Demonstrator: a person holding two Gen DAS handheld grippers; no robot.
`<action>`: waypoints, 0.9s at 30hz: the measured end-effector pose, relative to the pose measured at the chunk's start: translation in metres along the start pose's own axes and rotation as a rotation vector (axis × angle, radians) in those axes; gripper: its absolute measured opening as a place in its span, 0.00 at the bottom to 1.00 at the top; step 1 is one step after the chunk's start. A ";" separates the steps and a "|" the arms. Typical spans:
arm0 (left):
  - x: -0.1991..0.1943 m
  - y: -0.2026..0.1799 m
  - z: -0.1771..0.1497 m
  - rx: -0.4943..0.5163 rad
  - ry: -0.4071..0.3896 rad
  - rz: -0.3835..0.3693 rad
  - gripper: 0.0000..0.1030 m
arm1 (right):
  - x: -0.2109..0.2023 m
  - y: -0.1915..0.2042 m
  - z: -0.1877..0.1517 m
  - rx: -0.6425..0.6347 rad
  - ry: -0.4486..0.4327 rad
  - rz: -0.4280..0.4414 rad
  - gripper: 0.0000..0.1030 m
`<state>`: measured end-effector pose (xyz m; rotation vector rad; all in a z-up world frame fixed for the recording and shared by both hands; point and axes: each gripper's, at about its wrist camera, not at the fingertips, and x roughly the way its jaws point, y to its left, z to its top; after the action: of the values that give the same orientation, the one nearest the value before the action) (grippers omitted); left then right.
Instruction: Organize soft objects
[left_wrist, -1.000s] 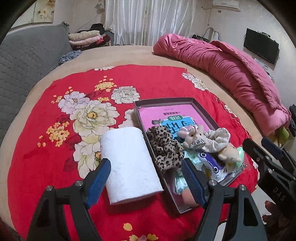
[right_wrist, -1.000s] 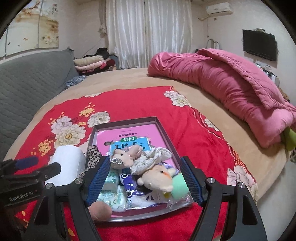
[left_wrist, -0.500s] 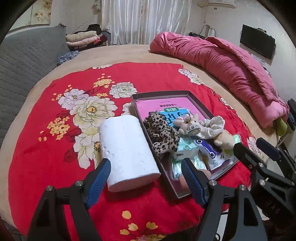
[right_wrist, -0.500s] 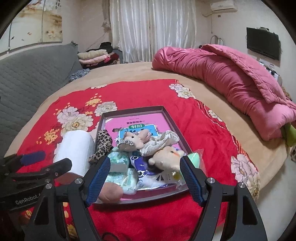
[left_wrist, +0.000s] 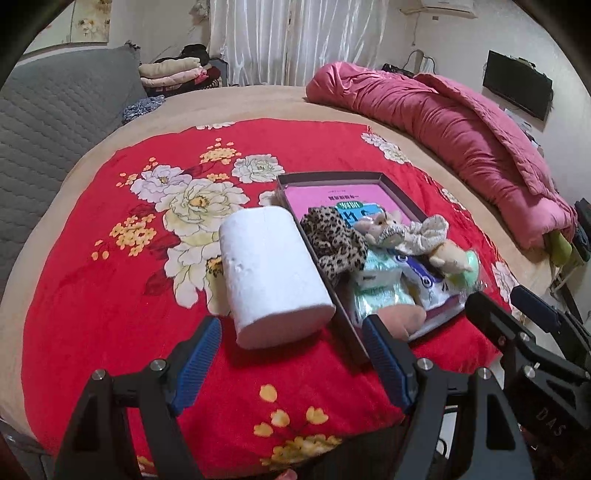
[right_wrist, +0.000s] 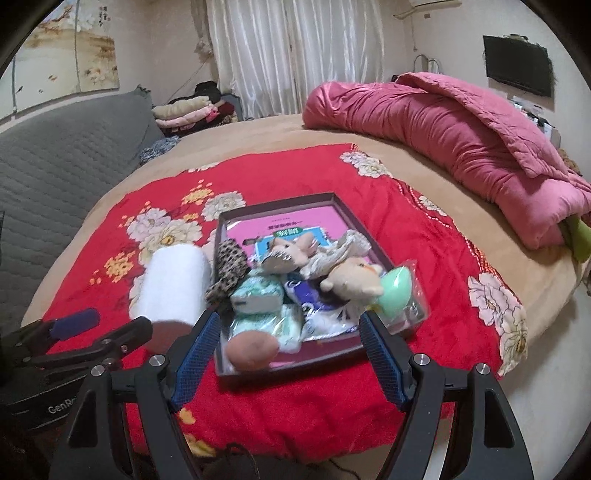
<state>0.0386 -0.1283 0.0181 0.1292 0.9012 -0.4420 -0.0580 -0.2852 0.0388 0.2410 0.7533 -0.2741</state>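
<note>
A dark shallow box (left_wrist: 328, 178) (right_wrist: 280, 204) lies on the red floral blanket, holding a leopard-print cloth (left_wrist: 334, 243) (right_wrist: 228, 266), small plush toys (left_wrist: 388, 230) (right_wrist: 351, 278), tissue packs (right_wrist: 258, 297), a green sponge (right_wrist: 397, 290) and a pink round item (right_wrist: 252, 350). A white paper roll (left_wrist: 271, 278) (right_wrist: 171, 286) lies on its side just left of the box. My left gripper (left_wrist: 291, 363) is open and empty, in front of the roll. My right gripper (right_wrist: 288, 352) is open and empty, in front of the box.
The red floral blanket (left_wrist: 110, 277) covers a round tan bed. A rolled pink quilt (left_wrist: 461, 133) lies at the right. A grey quilted headboard (left_wrist: 48, 122) is at the left, folded clothes (left_wrist: 173, 74) behind it. The bed edge lies right below both grippers.
Both grippers have pulled back from the box and roll, toward the bed's near edge. Both stayed open. The objects have not moved.
</note>
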 end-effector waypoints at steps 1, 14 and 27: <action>-0.002 0.000 -0.002 0.002 0.001 -0.002 0.76 | -0.002 0.002 -0.002 -0.002 0.004 0.000 0.76; -0.017 0.010 -0.017 -0.021 0.003 0.007 0.76 | -0.023 0.010 -0.018 0.002 0.047 -0.052 0.76; -0.027 0.013 -0.028 -0.029 0.007 0.010 0.76 | -0.033 0.013 -0.032 0.003 0.074 -0.050 0.76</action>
<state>0.0089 -0.0993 0.0208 0.1089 0.9127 -0.4189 -0.0972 -0.2576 0.0409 0.2364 0.8326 -0.3150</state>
